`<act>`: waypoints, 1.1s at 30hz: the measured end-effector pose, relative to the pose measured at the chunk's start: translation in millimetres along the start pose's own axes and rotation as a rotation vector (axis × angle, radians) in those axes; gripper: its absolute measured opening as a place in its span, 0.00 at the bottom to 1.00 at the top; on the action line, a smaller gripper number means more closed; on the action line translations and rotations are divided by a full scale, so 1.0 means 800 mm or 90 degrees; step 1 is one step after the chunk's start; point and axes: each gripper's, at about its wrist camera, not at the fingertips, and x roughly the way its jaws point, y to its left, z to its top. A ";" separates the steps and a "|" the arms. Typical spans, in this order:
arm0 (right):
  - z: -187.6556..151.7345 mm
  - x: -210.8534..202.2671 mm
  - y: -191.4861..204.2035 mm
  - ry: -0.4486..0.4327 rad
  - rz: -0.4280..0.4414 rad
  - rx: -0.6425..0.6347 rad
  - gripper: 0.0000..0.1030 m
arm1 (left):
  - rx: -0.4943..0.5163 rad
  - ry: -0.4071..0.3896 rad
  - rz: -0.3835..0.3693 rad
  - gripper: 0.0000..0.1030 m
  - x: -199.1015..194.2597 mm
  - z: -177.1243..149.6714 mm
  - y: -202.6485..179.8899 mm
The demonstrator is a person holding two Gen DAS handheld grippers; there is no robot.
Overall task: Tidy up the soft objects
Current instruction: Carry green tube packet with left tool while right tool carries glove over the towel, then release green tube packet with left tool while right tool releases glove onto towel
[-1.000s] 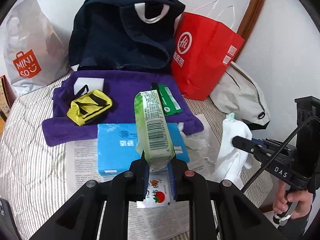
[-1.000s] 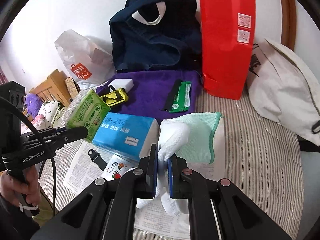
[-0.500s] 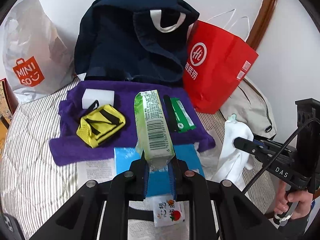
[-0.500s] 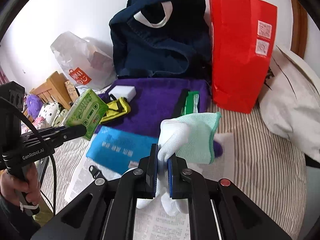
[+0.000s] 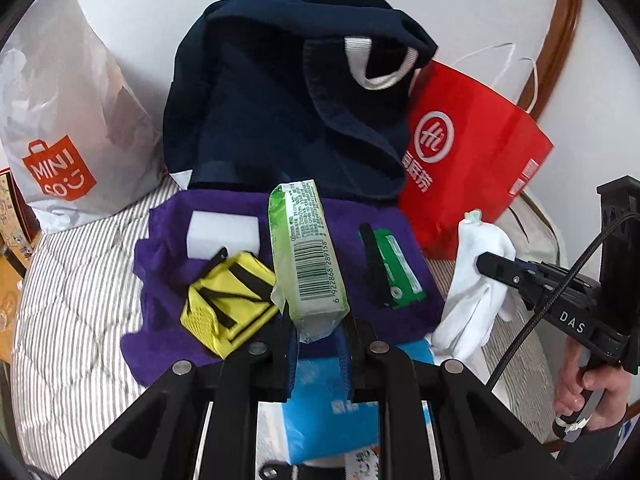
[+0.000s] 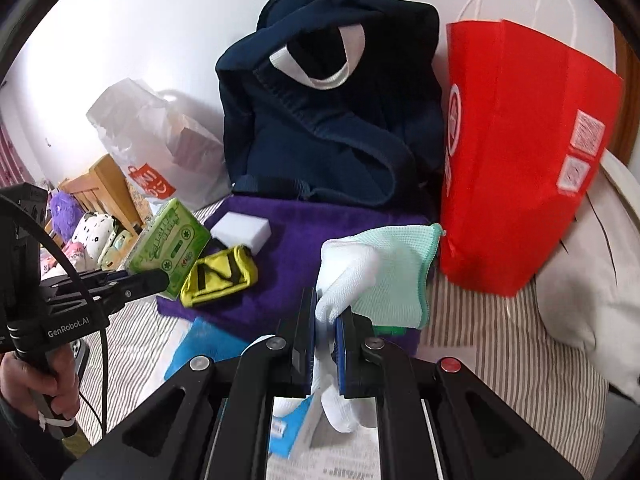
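My left gripper (image 5: pixel 318 334) is shut on a green tissue pack (image 5: pixel 306 252) and holds it above the purple towel (image 5: pixel 168 280); the pack also shows in the right wrist view (image 6: pixel 170 250). My right gripper (image 6: pixel 326 318) is shut on a white glove with a mint cuff (image 6: pixel 384 276), also in the left wrist view (image 5: pixel 476 276). A yellow pouch (image 5: pixel 228 300), a white sponge block (image 5: pixel 222 232) and a green packet (image 5: pixel 394 268) lie on the towel. A dark navy bag (image 5: pixel 288 100) stands open behind the towel.
A red paper bag (image 5: pixel 472 160) stands right of the navy bag, a white Miniso bag (image 5: pixel 60 120) left of it. A blue tissue pack (image 5: pixel 332 408) lies below my left gripper on newspaper. A beige bag (image 6: pixel 592 280) lies at the right on the striped bedding (image 5: pixel 72 300).
Both grippers have moved forward toward the navy bag with their loads. The blue tissue pack and newspaper have slid lower in both views.
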 end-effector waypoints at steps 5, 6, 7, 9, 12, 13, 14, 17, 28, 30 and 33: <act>0.021 0.027 -0.006 0.000 -0.012 -0.007 0.08 | -0.002 0.005 0.001 0.16 0.018 0.015 0.015; 0.024 0.032 -0.008 0.000 -0.014 -0.004 0.08 | -0.003 0.007 0.000 0.16 0.023 0.017 0.017; 0.027 0.037 -0.010 -0.001 -0.012 -0.002 0.08 | -0.004 0.009 0.000 0.16 0.026 0.019 0.019; 0.032 0.050 -0.013 0.007 -0.009 -0.001 0.08 | -0.004 0.015 0.000 0.16 0.038 0.023 0.023; 0.037 0.070 -0.015 0.020 -0.012 -0.006 0.08 | -0.007 0.023 -0.002 0.16 0.052 0.028 0.028; 0.038 0.077 -0.015 0.025 -0.010 -0.006 0.08 | -0.009 0.024 -0.004 0.16 0.055 0.029 0.030; 0.039 0.082 -0.015 0.028 -0.009 -0.005 0.08 | -0.011 0.026 -0.006 0.16 0.058 0.030 0.032; 0.042 0.104 -0.014 0.041 0.002 -0.001 0.08 | -0.017 0.034 -0.010 0.16 0.073 0.036 0.036; 0.041 0.183 -0.007 0.097 0.005 -0.014 0.09 | -0.031 0.084 -0.012 0.16 0.133 0.041 0.052; 0.042 0.191 -0.006 0.107 0.001 -0.018 0.09 | -0.036 0.085 -0.019 0.18 0.139 0.041 0.053; 0.046 0.198 -0.007 0.114 -0.001 -0.025 0.11 | -0.031 0.087 -0.013 0.19 0.143 0.043 0.051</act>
